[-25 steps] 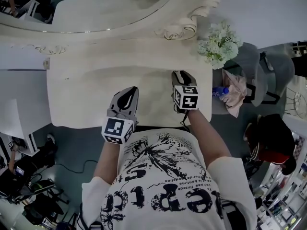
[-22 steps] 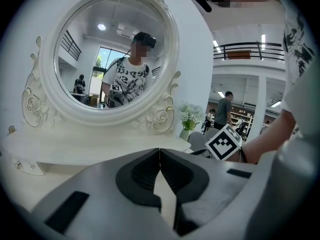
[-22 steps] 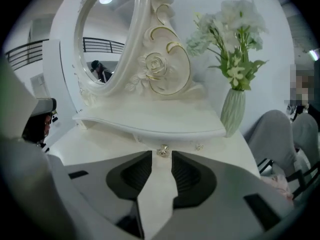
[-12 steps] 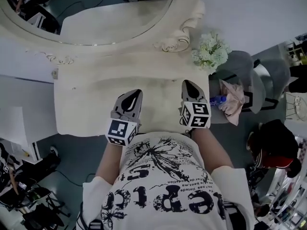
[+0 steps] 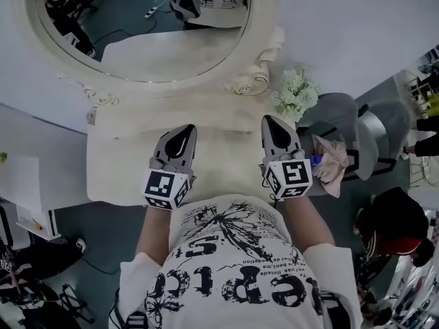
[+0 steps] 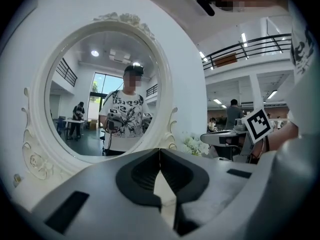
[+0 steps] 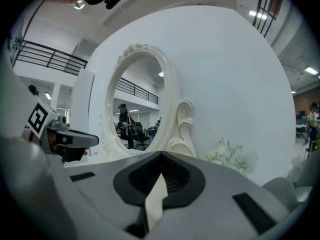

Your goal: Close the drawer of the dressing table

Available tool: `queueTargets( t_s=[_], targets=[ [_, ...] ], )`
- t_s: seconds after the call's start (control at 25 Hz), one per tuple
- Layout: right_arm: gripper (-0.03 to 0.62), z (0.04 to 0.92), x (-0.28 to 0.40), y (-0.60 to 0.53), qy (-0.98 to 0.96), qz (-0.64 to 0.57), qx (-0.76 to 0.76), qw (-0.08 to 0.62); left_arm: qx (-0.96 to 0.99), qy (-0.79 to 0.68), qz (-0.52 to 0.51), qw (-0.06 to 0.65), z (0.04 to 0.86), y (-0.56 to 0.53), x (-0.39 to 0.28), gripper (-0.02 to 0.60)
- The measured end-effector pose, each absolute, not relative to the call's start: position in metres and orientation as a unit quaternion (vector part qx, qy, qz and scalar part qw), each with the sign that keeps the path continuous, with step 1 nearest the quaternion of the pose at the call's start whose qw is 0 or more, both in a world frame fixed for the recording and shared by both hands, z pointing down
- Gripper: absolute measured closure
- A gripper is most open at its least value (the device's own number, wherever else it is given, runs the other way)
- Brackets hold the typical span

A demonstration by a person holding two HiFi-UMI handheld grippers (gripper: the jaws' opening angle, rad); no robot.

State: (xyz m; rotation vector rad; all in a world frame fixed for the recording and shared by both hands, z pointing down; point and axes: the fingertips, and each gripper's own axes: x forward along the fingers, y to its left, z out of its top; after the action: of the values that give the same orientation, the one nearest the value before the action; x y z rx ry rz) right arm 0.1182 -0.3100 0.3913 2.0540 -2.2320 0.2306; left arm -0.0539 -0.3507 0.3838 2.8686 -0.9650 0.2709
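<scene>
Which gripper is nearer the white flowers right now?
Right. The right gripper is just left of and below the flowers in the head view; the left gripper is farther left.

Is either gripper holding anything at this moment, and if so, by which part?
Nothing is held. The left gripper and the right gripper both have their jaws together with nothing between them, over the dressing table.

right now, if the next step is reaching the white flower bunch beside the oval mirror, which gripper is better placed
Right, likely. The right gripper, shut and empty, hovers over the cream table top nearest the white flower bunch; the left gripper sits farther away.
</scene>
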Motion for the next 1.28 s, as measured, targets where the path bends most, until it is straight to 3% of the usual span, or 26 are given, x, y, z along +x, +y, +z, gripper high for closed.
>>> queueTargets(
  t_s=[0.28,1.28],
  targets=[
    [0.577,0.375,0.109,-0.309,-0.750,0.064,0.658,0.021,0.946,-0.311,0.083,0.038,0.369,-0.348,-0.050,0.561],
    [0.577,0.393,0.080,-0.286,-0.762,0.085,0.641,0.040,0.949,-0.297,0.094,0.045,0.371,-0.328,-0.061,0.561]
  ],
)
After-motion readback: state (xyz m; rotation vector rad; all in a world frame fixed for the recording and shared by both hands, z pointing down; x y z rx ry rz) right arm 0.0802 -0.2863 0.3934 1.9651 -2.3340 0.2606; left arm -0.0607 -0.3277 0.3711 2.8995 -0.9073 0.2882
